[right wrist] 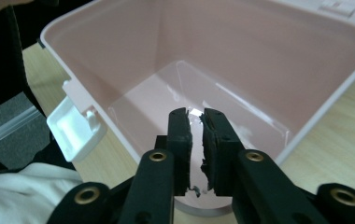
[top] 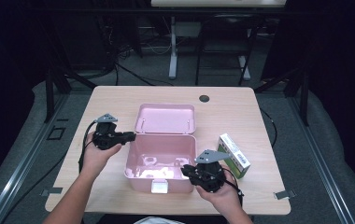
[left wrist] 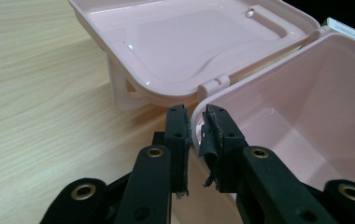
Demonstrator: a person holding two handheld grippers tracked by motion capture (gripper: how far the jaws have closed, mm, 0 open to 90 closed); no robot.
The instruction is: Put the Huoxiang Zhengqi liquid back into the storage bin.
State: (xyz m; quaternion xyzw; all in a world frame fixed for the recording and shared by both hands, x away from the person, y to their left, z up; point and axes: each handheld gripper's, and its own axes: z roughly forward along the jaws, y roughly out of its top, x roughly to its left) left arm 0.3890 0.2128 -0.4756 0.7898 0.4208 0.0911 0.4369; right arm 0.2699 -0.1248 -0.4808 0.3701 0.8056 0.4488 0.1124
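Right gripper (top: 188, 171) at the pink box's (top: 159, 164) near rim.
Its jaws straddle the wall, slightly parted; left gripper (top: 131, 136) likewise at nine o'clock, box mid-tabletop (top: 96, 102), lid (top: 166, 119) open.

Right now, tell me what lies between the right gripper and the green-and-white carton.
Nothing. In the high view only bare table separates the right gripper, at the pink box's near right corner, from the green-and-white carton.

Both grippers (top: 128, 136) (top: 186, 171): jaws slightly ajar.
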